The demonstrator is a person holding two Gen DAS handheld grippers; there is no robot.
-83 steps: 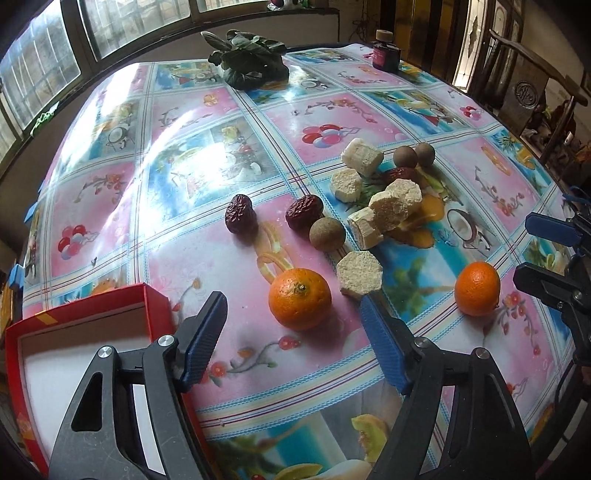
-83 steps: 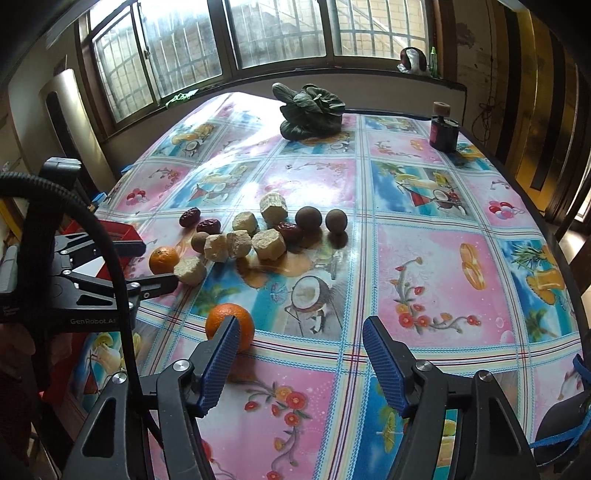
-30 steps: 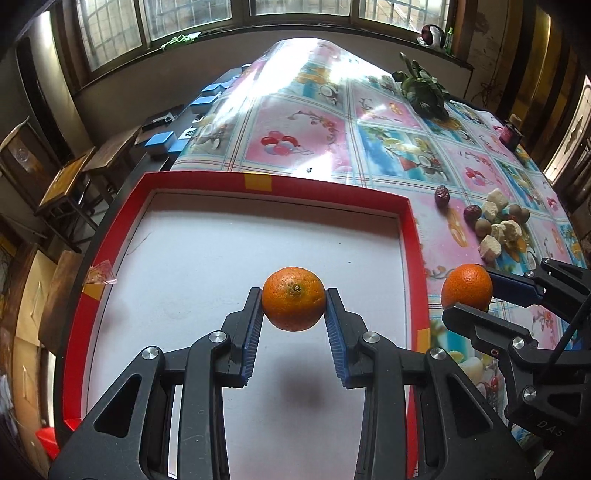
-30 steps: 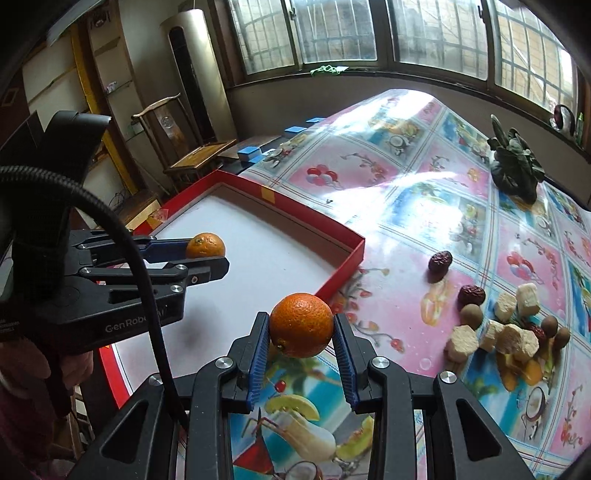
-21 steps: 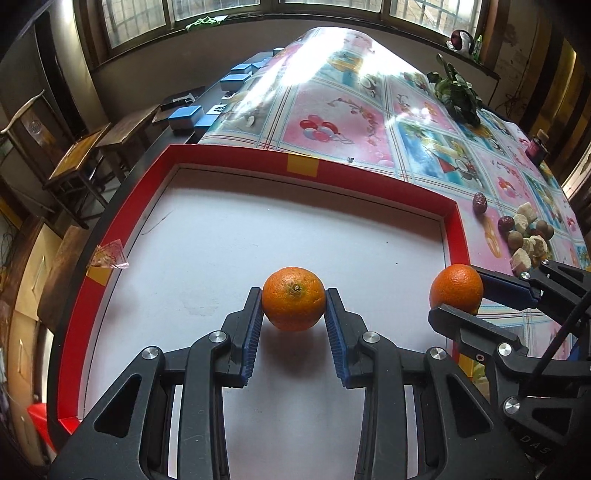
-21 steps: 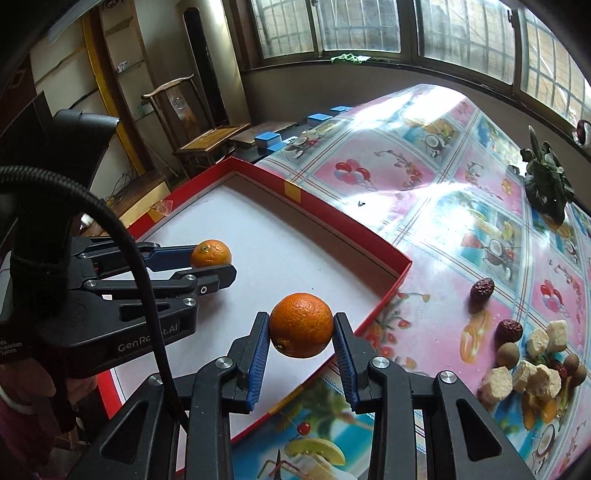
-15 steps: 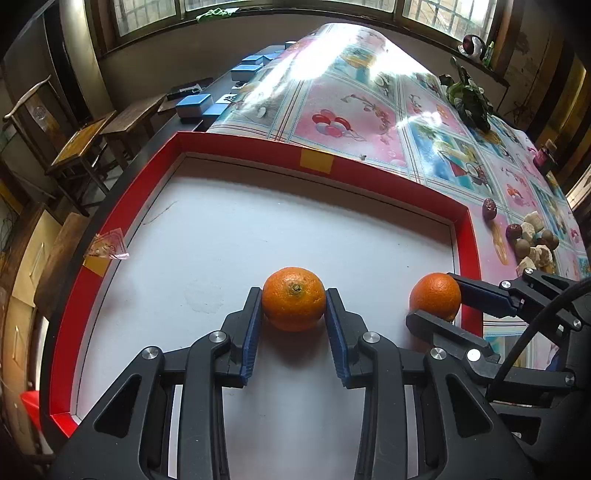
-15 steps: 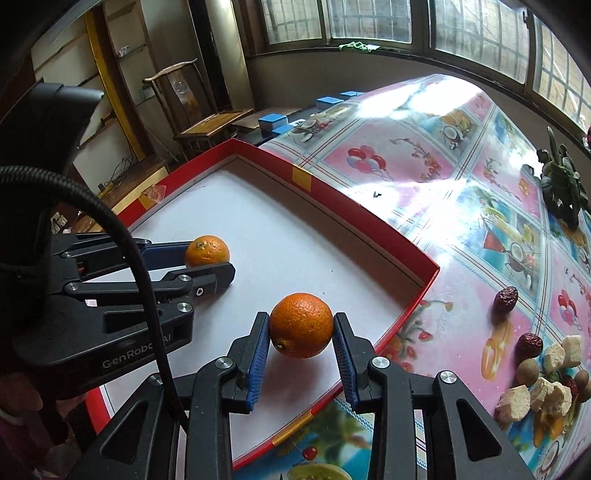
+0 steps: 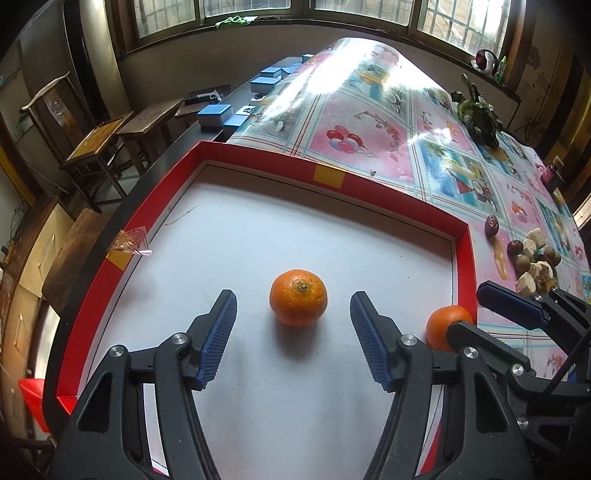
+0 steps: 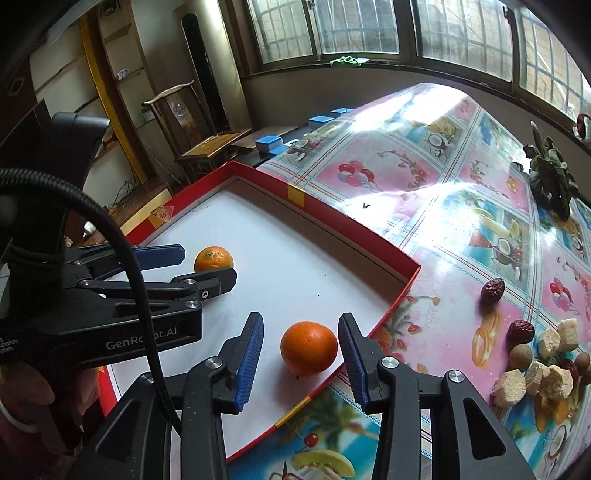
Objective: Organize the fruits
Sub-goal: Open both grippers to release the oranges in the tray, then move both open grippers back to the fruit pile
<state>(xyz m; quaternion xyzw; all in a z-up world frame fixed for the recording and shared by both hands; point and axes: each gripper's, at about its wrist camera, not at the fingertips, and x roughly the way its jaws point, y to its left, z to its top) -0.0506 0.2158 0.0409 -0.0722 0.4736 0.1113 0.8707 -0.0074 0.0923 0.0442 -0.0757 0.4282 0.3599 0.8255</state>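
Left wrist view, nearest the lens: the left gripper [image 9: 293,332] points steeply down into a red-walled tray [image 9: 388,201] with a white floor. Its jaws are opening; the blue ribbed pads [image 9: 218,334] stand clear on either side of a first orange [image 9: 298,302], which rests on the tray floor, stem end up, touched by neither pad.

To the right in the same view, the right gripper [image 9: 480,310] reaches over the tray's right wall. A second orange [image 9: 441,325] shows between its fingers, close inside that wall.

Right wrist view: the right gripper [image 10: 301,354] has its jaws opening as well. The second orange [image 10: 309,352] sits on the white floor near the tray's corner. A gap shows between it and the left-hand pad [image 10: 251,360]; whether the right-hand pad still touches the fruit cannot be told. Farther left, the left gripper [image 10: 201,266] lies low over the tray with the first orange [image 10: 214,259] between its spread fingers.

Beyond the tray, the table carries a glossy fruit-print oilcloth [image 9: 373,122]. On it, well apart from the tray, lie red dates [image 10: 492,290], round brown fruits [image 10: 521,357] and pale cut chunks [image 10: 548,342] in a loose cluster.

Farthest: a dark green leafy bundle [image 9: 478,118] at the table's far end, blue boxes [image 9: 214,114] off the oilcloth's left edge, wooden chairs [image 10: 199,147] and the barred windows [image 10: 354,26].
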